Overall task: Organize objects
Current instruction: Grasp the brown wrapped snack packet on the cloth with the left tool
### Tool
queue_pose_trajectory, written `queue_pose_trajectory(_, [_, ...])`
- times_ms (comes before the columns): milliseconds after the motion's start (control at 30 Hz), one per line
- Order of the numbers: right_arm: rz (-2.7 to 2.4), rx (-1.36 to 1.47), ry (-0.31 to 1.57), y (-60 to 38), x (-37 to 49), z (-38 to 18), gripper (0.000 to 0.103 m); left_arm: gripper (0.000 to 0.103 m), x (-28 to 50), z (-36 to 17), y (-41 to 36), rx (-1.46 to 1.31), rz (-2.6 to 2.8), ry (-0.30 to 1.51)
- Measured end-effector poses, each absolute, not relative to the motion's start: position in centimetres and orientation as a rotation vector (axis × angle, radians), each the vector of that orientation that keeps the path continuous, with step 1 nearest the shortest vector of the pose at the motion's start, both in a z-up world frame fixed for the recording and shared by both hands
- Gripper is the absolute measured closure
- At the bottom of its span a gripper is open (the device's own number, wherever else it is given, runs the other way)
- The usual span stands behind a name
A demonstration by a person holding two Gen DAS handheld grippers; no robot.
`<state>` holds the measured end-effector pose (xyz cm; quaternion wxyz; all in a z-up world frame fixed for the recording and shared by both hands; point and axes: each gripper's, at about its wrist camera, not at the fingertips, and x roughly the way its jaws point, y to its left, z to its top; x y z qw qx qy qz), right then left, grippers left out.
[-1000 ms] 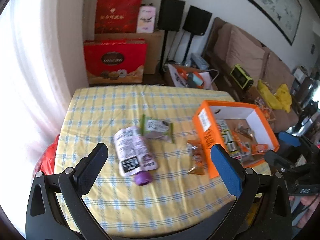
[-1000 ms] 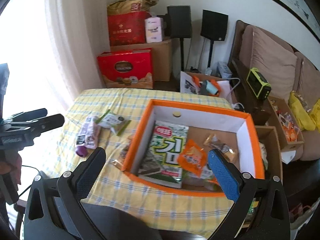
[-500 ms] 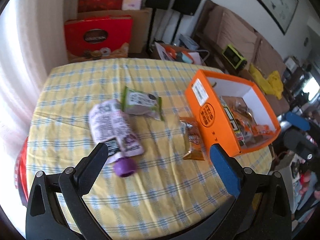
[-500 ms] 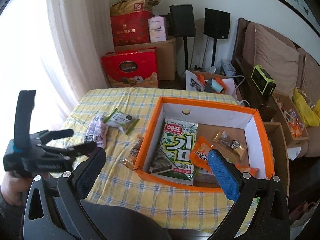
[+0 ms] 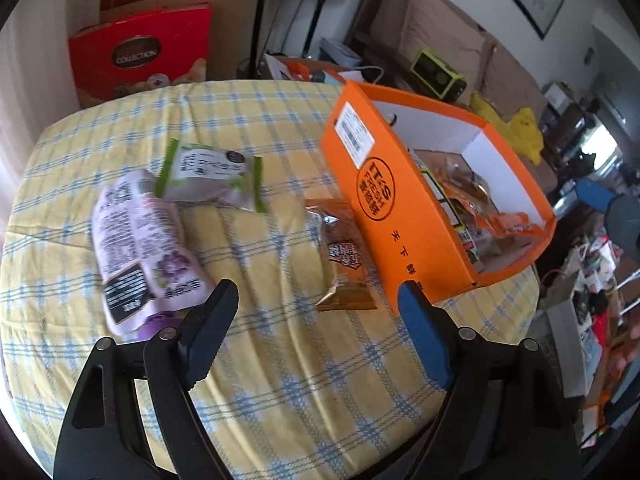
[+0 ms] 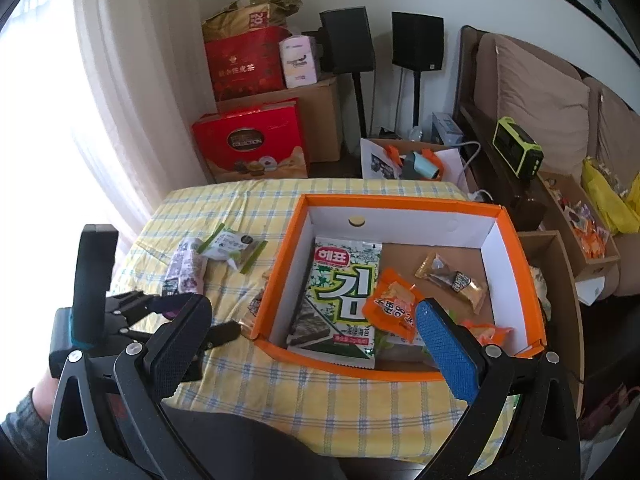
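An orange box sits on the yellow checked tablecloth and holds a seaweed pack, an orange snack bag and a small brown packet. On the cloth to its left lie a brown snack packet, a green-edged packet and a purple pouch. My left gripper is open and empty, low over the cloth just short of the brown packet. My right gripper is open and empty, above the box's near edge.
Red gift boxes, cardboard boxes and two black speakers stand behind the table. A brown sofa and a cardboard box of snacks are on the right. The left gripper also shows in the right wrist view.
My left gripper has moved down and forward toward the brown packet beside the orange box. My right gripper has barely moved.
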<state>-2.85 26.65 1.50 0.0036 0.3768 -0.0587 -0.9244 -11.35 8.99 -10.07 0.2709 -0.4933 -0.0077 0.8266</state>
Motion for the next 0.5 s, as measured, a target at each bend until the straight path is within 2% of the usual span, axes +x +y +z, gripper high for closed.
queue_pose_trajectory(233, [-2.899, 1.189, -0.202, 27.2, -2.6, 1.0, 0.0, 0.043, -12.1, -10.9, 10.6, -1.347, 2.162, 0.028])
queue_pose_trajectory(400, [-2.902, 1.199, -0.214, 27.6, -2.5, 0.7, 0.0, 0.046, -12.8, -11.6, 11.3, -1.381, 2.138, 0.054])
queue_pose_trajectory(467, [-2.903, 1.199, -0.22, 27.7, -2.5, 0.6, 0.0, 0.057, -13.1, -11.9, 11.4, -1.402, 2.125, 0.055])
queue_pose_trajectory(500, [-2.902, 1.202, -0.219, 27.7, -2.5, 0.5, 0.0, 0.058, -13.2, -12.1, 11.5, -1.411, 2.122, 0.054])
